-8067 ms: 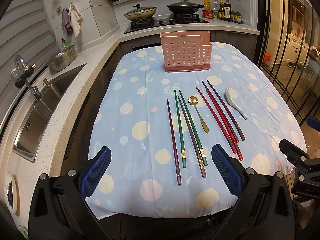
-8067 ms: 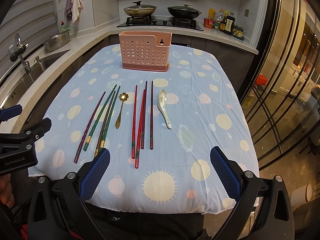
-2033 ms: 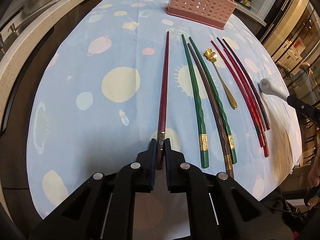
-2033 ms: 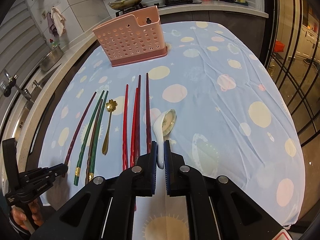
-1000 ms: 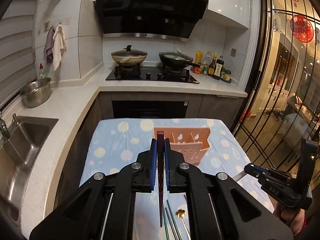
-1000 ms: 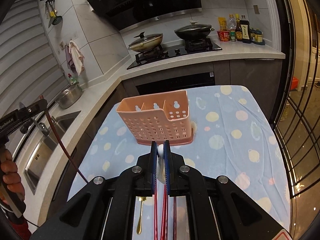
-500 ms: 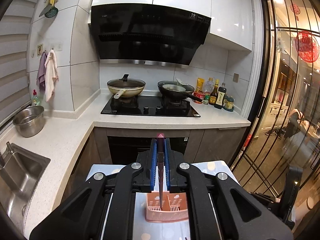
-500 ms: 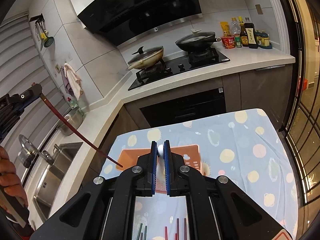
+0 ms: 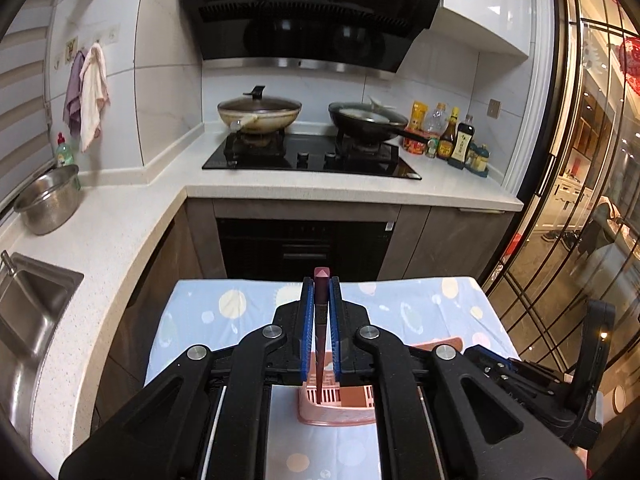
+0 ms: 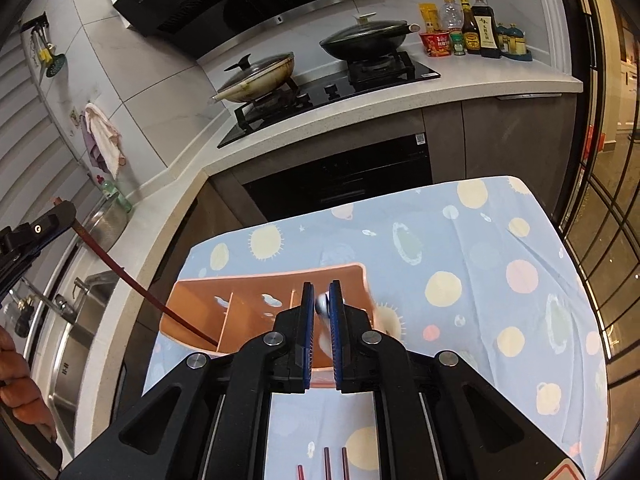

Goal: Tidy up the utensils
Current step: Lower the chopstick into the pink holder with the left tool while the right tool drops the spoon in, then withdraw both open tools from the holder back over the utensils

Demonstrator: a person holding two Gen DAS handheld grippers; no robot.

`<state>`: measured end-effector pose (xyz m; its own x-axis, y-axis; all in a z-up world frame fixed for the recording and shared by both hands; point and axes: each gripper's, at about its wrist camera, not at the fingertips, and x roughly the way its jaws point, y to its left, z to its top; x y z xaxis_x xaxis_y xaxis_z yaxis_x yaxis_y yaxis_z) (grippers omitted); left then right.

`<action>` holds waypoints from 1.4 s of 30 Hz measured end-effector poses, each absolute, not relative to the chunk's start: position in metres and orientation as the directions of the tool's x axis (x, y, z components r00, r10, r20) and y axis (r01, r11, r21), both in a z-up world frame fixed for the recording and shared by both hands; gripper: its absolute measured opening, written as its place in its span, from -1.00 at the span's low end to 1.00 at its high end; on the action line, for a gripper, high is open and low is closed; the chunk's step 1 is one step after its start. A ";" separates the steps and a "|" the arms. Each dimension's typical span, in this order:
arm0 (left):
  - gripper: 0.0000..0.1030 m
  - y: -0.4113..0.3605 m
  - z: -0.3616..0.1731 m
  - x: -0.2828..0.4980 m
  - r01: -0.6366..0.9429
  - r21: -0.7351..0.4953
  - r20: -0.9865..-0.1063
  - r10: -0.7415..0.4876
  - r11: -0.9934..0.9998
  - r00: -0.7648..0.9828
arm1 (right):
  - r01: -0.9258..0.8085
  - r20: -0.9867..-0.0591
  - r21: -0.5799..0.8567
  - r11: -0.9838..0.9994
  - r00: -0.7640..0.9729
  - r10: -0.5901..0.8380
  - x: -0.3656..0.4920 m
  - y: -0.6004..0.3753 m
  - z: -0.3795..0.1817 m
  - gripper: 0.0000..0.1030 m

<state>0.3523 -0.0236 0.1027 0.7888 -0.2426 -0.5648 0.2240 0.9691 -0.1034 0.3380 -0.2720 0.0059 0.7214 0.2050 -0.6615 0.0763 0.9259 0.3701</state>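
A lidded beige wok (image 9: 259, 113) and a black pan (image 9: 366, 120) are seen on the black hob (image 9: 310, 157) beneath the dark range hood (image 9: 312, 12). Sauce bottles (image 9: 450, 138) are lined up at the right. A steel bowl (image 9: 48, 200) is set beside the sink (image 9: 30, 312), and cloths (image 9: 90, 94) are hung on the tiled wall.

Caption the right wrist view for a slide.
Right tool holds a white spoon above the pink caddy; a chopstick enters it.

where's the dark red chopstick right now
In the right wrist view the dark red chopstick slants down from the left gripper at far left, its tip inside the pink holder's leftmost compartment.
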 end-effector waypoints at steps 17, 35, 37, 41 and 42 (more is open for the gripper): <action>0.45 -0.019 0.076 0.283 0.185 -0.016 -0.596 -0.158 0.983 0.787 | 0.104 -0.664 0.362 0.926 0.726 0.178 0.246 -0.279 0.001 -0.30; 0.71 0.005 -0.013 0.166 0.197 -0.049 -0.735 -0.169 0.979 0.656 | 0.118 -0.755 0.319 0.940 0.631 0.177 0.108 -0.252 -0.055 -0.08; 0.71 0.010 -0.030 0.154 0.193 -0.046 -0.759 -0.160 0.980 0.631 | 0.121 -0.770 0.303 0.945 0.615 0.168 0.096 -0.250 -0.063 -0.07; 0.71 0.022 -0.059 0.133 0.174 -0.039 -0.800 -0.135 0.984 0.584 | 0.126 -0.797 0.271 0.954 0.586 0.148 0.078 -0.245 -0.081 -0.08; 0.71 0.025 -0.064 0.129 0.166 -0.044 -0.808 -0.133 0.985 0.574 | 0.128 -0.803 0.266 0.955 0.577 0.146 0.074 -0.244 -0.086 -0.08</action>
<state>0.1294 0.0250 -0.0642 0.5738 -0.1333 -0.8080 0.1664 0.9851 -0.0444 0.0744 -0.2438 -0.0865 0.5775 0.1457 -0.8033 0.1284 0.9555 0.2656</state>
